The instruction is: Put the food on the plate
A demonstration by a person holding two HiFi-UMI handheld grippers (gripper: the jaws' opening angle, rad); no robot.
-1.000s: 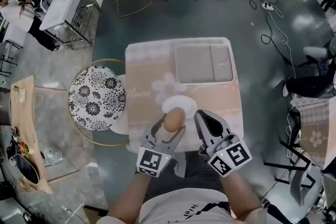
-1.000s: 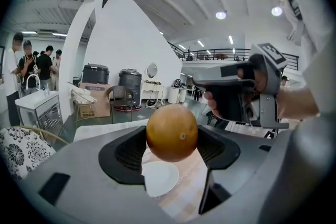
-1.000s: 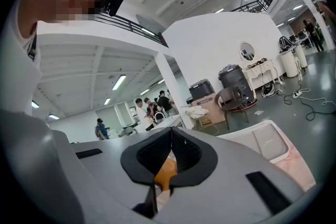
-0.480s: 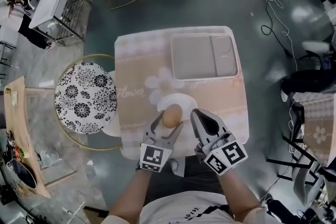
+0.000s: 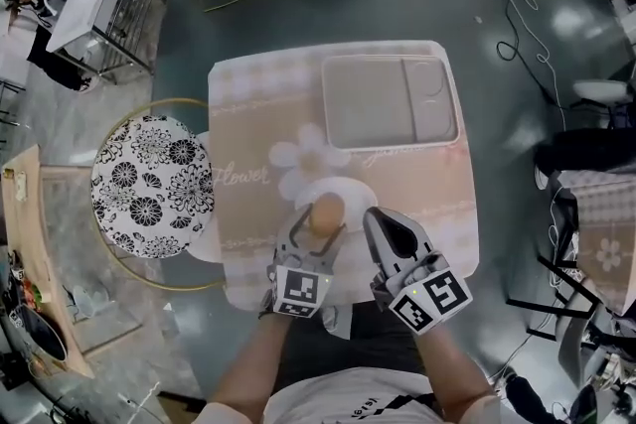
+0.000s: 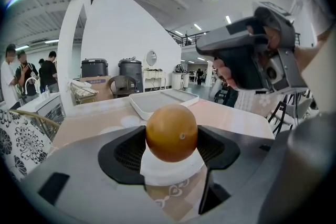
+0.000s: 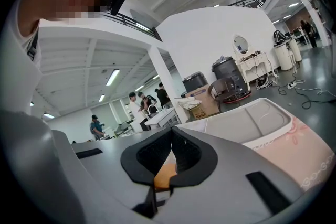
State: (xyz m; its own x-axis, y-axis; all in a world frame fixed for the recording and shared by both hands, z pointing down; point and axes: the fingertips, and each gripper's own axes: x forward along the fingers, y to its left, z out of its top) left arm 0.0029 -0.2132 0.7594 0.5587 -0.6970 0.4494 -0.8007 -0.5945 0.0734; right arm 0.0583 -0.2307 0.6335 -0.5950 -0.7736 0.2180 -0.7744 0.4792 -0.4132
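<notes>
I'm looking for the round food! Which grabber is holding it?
The left gripper: its jaws clamp the round orange food; the right gripper is shut on nothing.

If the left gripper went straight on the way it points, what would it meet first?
Probably the tray, at its near edge, beyond the plate under the held orange; height is unclear.

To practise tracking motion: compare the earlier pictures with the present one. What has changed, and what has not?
The left gripper has carried the orange slightly forward, further over the plate, and is still clamped on it. The right gripper stays shut beside it, holding nothing. The tray has not moved on the table.
</notes>
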